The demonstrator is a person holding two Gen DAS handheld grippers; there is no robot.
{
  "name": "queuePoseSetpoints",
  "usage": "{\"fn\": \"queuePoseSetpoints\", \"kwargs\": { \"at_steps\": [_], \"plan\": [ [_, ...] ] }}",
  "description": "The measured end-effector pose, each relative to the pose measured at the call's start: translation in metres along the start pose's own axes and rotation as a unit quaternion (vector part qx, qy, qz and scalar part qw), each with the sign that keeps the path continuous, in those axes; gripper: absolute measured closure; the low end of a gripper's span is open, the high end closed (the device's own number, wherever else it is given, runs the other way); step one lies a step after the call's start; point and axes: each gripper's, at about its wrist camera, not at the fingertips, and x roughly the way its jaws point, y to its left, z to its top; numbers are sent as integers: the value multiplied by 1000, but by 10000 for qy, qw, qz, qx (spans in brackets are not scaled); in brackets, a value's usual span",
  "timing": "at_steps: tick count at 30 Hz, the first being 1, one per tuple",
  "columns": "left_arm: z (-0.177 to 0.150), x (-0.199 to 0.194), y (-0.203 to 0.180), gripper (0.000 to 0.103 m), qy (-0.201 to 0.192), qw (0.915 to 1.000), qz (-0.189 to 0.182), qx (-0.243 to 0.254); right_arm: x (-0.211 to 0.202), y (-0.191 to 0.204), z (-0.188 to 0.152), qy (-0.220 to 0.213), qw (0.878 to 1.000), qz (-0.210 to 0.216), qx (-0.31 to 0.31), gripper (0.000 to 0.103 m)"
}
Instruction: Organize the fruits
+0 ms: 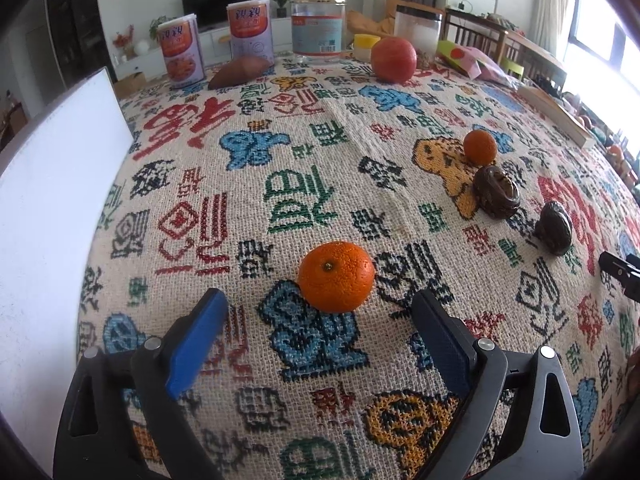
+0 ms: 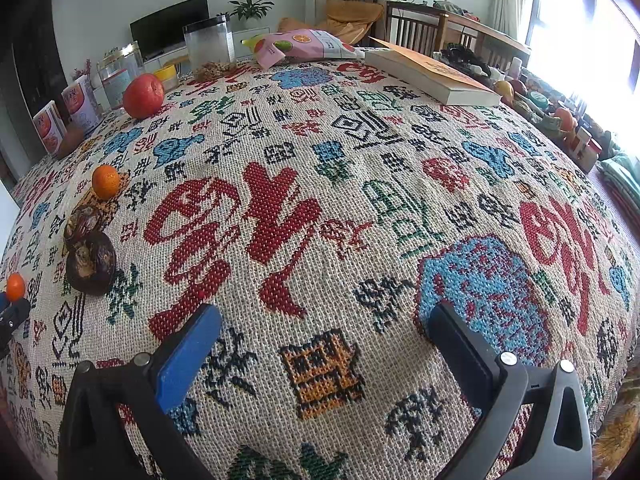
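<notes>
A mandarin [image 1: 336, 277] lies on the patterned tablecloth just ahead of my left gripper [image 1: 320, 300], whose jaws are open and empty on either side of it. A smaller mandarin [image 1: 480, 146], two dark brown fruits [image 1: 497, 192] [image 1: 554, 229] and a red apple [image 1: 394, 59] lie farther off. My right gripper [image 2: 324, 320] is open and empty over bare cloth. In the right wrist view the near mandarin [image 2: 15, 287], the brown fruits [image 2: 91, 262] [image 2: 83, 221], the small mandarin [image 2: 106, 181] and the apple [image 2: 143, 95] are at the left.
A white board [image 1: 52, 216] stands at the left. Two cans [image 1: 180, 54], a glass jar [image 1: 318, 26], a plastic jar [image 1: 418, 26], a sweet potato [image 1: 240, 72] and a snack bag [image 2: 304, 46] line the far edge. A book [image 2: 432, 72] lies at the far right.
</notes>
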Motion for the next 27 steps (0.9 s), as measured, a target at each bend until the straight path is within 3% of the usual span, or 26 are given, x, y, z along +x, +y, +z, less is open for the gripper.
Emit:
{"fn": "queuePoseSetpoints", "kwargs": {
  "at_steps": [5, 7, 12, 16, 19, 22, 27],
  "plan": [
    [0, 0, 1, 7, 2, 10000, 15, -5, -2, 1, -2, 42, 10000, 11, -32, 0],
    [1, 0, 2, 7, 4, 10000, 28, -6, -3, 1, 4, 349, 9991, 150, -213, 0],
    [1, 1, 1, 5, 11, 10000, 52, -30, -14, 19, 74, 198, 9959, 654, -591, 0],
    [1, 1, 1, 5, 14, 10000, 54, -44, -2, 78, 152, -66, 9859, 1216, -1150, 0],
    [1, 1, 1, 5, 13, 10000, 54, -44, 22, 135, 197, -36, 9770, 1694, -1298, 0],
    [1, 2, 1, 5, 12, 10000, 52, -45, 54, 192, 229, 176, 9737, 1757, -1441, 0],
    [1, 2, 1, 5, 11, 10000, 51, -52, 104, 255, 256, 501, 9748, 1412, -1651, 0]
  ]
}}
